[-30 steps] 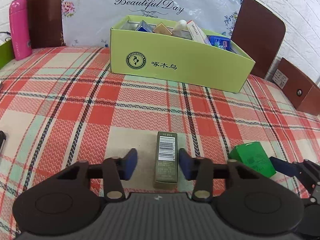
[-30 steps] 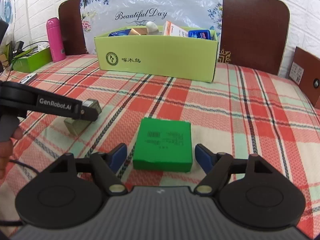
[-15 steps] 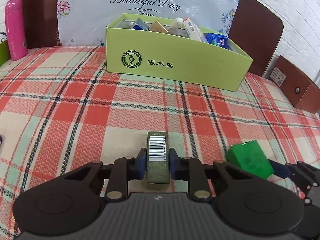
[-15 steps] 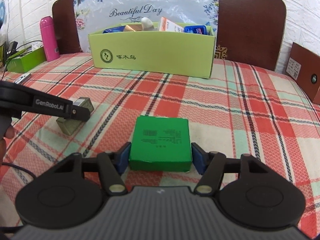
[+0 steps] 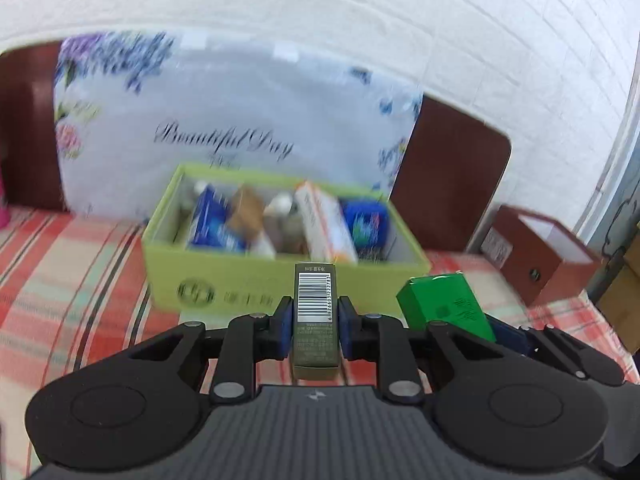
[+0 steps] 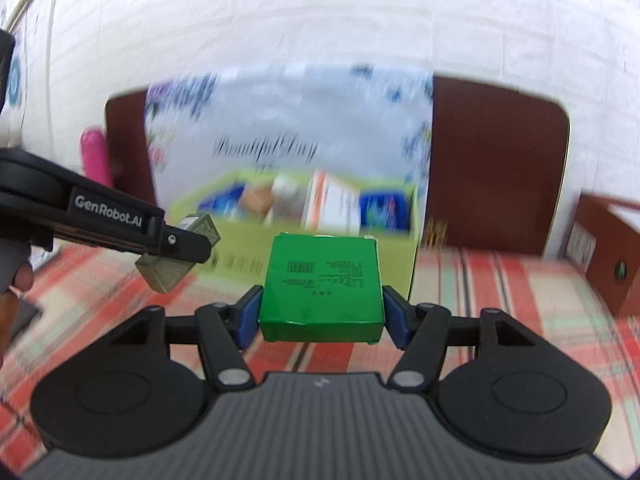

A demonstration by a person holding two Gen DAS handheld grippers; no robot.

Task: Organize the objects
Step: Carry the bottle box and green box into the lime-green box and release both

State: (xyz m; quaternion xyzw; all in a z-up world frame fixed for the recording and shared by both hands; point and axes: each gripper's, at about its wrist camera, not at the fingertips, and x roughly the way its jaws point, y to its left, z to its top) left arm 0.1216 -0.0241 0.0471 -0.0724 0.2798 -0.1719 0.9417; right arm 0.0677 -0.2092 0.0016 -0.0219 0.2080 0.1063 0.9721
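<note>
My left gripper is shut on a narrow olive box with a barcode and holds it in the air in front of the yellow-green cardboard box. My right gripper is shut on a flat green box, also lifted. The green box shows in the left wrist view to the right, and the olive box shows in the right wrist view at the left. The cardboard box holds several packets.
A plaid cloth covers the surface. A floral "Beautiful Day" bag and a brown headboard stand behind the box. A brown box is at the right. A pink bottle stands at the left.
Both grippers closed on their boxes and have lifted them off the cloth, moving up and towards the cardboard box. The views are blurred by motion.
</note>
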